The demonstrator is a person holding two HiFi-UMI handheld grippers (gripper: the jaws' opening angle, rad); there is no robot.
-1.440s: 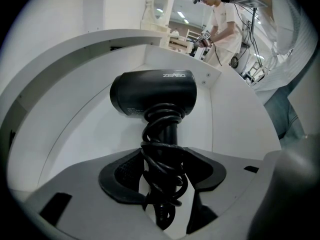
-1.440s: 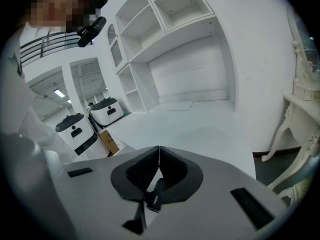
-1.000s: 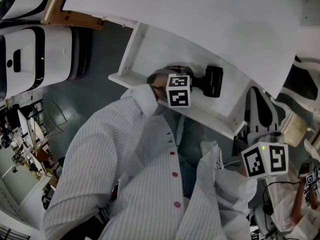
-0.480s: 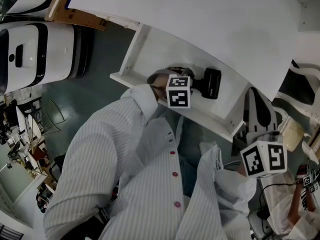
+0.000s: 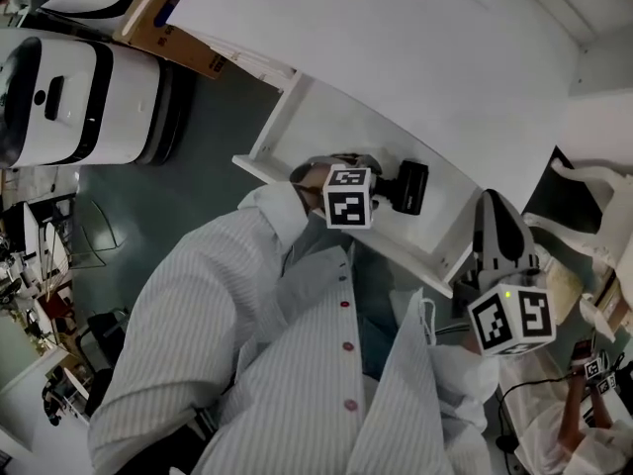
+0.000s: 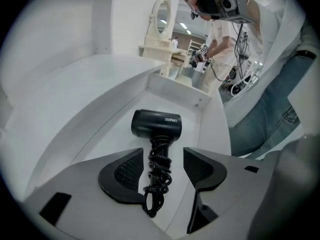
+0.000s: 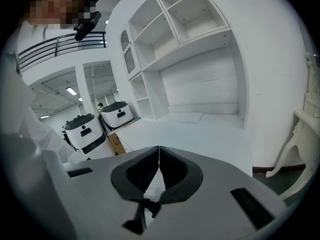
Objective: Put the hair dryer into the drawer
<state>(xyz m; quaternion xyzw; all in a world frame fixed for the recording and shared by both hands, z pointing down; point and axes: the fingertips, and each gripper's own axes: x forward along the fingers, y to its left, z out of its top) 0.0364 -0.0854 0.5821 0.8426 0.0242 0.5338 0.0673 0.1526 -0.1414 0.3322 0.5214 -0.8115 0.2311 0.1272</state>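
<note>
A black hair dryer (image 5: 408, 186) lies on the floor of the open white drawer (image 5: 287, 117), its cord wound round the handle. In the left gripper view the hair dryer (image 6: 156, 125) points its head away from me. My left gripper (image 6: 162, 156) is open, and the corded handle lies in the gap between its pads. Its marker cube (image 5: 348, 197) sits at the drawer's front edge. My right gripper (image 7: 159, 153) is shut on nothing. It hangs beside the drawer's right end (image 5: 497, 216), pointing up the view.
A white desktop (image 5: 396, 38) overhangs the drawer. Two white wheeled machines (image 5: 69, 97) and a cardboard box (image 5: 178, 43) stand on the floor at left. A vanity mirror (image 6: 161, 19) and a person (image 6: 222, 34) are beyond the drawer. Open white shelves (image 7: 175, 29) line the wall.
The head view has shifted a little, sliding the drawer down and left in the picture. Both grippers keep nearly the same places beside the drawer, and the hair dryer has not moved.
</note>
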